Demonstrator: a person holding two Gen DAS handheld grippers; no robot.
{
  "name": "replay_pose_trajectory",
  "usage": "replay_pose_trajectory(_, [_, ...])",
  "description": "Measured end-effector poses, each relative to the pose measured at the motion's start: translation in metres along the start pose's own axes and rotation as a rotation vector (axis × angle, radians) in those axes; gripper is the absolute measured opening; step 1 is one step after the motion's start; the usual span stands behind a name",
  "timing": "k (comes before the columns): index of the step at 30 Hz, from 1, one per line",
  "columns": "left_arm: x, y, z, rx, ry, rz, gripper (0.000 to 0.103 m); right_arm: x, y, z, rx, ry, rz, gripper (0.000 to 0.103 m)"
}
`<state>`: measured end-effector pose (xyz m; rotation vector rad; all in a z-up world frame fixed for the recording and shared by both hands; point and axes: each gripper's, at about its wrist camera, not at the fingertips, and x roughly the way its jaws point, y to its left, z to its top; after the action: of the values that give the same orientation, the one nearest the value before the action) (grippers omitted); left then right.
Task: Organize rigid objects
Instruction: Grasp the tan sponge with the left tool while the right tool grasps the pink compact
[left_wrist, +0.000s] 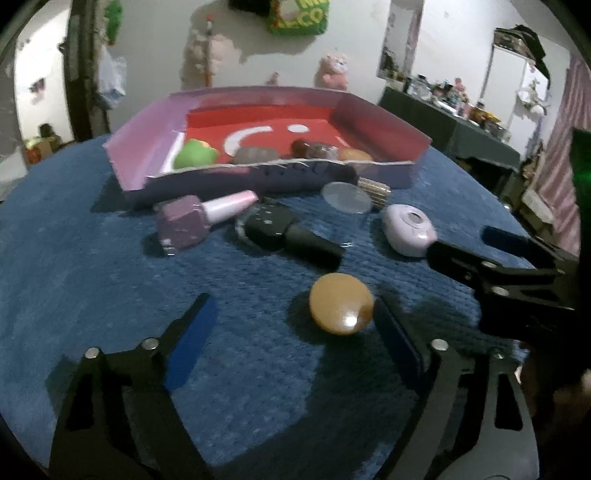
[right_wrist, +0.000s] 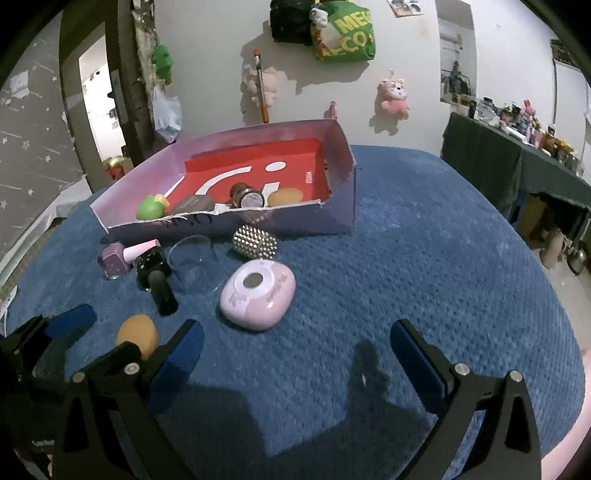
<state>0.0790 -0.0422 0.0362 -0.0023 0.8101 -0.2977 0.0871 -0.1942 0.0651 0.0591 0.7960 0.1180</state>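
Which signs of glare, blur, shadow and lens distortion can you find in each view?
Left wrist view: a bright glint on the tan egg, soft blur on the bottles and box, a dark fisheye rim. Right wrist view: sharper; gripper shadows fall on the blue cloth in front, whose far edge bows into a curve.

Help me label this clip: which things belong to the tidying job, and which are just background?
Job: orange egg, lilac case, two polish bottles, studded cylinder, box.
Background: plush toys, green bag, cluttered side table.
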Motion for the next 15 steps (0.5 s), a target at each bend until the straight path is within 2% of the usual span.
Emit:
replay_pose_trajectory(3, [0.003, -0.003, 0.004, 0.011, 0.018, -0.035, 0.073, 0.008, 0.002, 0.007, -0.018, 0.019, 0.005, 0.102])
replay_pose_trajectory(5, [0.007, -0.006, 0.007, 0.031, 0.039, -0.038, 0.057, 0.014, 0.003, 0.012, -0.028, 0.036, 0.015, 0.101])
replay_pose_trajectory(10, [0.011, -0.008, 0.009, 0.047, 0.050, -0.041, 0.054, 0.028, 0.008, 0.020, -0.053, 0.077, 0.021, 0.094])
replay_pose_trajectory(12, [0.011, -0.008, 0.010, 0.054, 0.052, -0.047, 0.050, 0.034, 0.008, 0.022, -0.052, 0.100, 0.031, 0.087])
replay_pose_trajectory(14, [0.012, -0.010, 0.010, 0.063, 0.056, -0.064, 0.040, 0.039, 0.007, 0.023, -0.046, 0.129, 0.055, 0.079])
replay_pose_trajectory(15, [0.011, -0.011, 0.010, 0.068, 0.056, -0.070, 0.037, 0.039, 0.008, 0.023, -0.050, 0.129, 0.053, 0.079])
